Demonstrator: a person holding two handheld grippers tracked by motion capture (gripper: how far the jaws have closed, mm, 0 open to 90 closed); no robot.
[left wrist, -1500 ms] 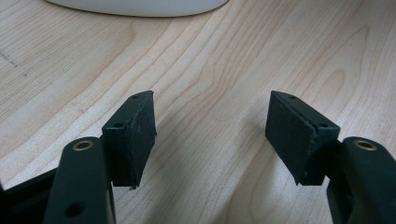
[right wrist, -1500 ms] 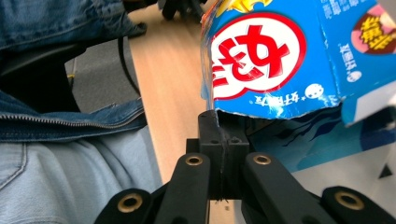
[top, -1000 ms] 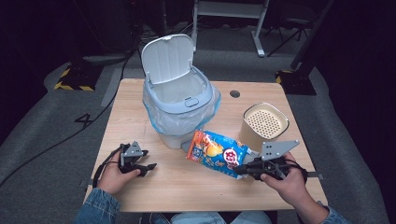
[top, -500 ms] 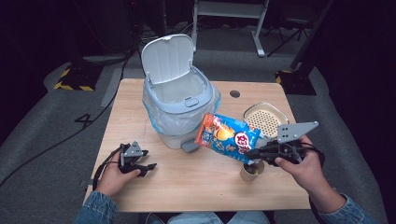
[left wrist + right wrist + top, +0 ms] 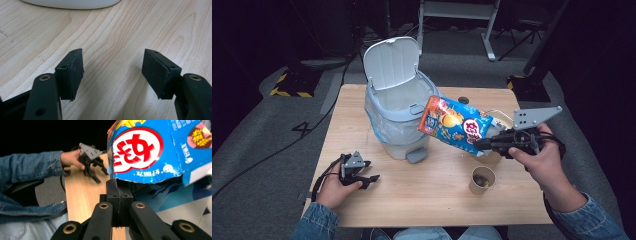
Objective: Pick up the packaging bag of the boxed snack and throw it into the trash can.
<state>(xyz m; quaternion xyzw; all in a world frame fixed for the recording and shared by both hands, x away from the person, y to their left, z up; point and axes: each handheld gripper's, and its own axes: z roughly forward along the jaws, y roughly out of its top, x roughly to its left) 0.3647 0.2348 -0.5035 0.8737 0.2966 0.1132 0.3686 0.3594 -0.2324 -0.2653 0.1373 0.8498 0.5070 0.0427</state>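
You are holding the snack bag [image 5: 456, 126] at frame centre, right gripper [image 5: 484, 144] jaws pinching its edge; left gripper [image 5: 112, 72] jaws are gaping over the tabletop [image 5: 120, 32].

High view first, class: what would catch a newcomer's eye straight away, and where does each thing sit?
The bright blue and orange snack bag stands out, held in the air at one end by the right gripper, its other end tilted toward the pale pedal bin with its lid up at the table's middle. A small paper cup stands on the wooden table below the bag, and the left gripper rests open near the front left edge.
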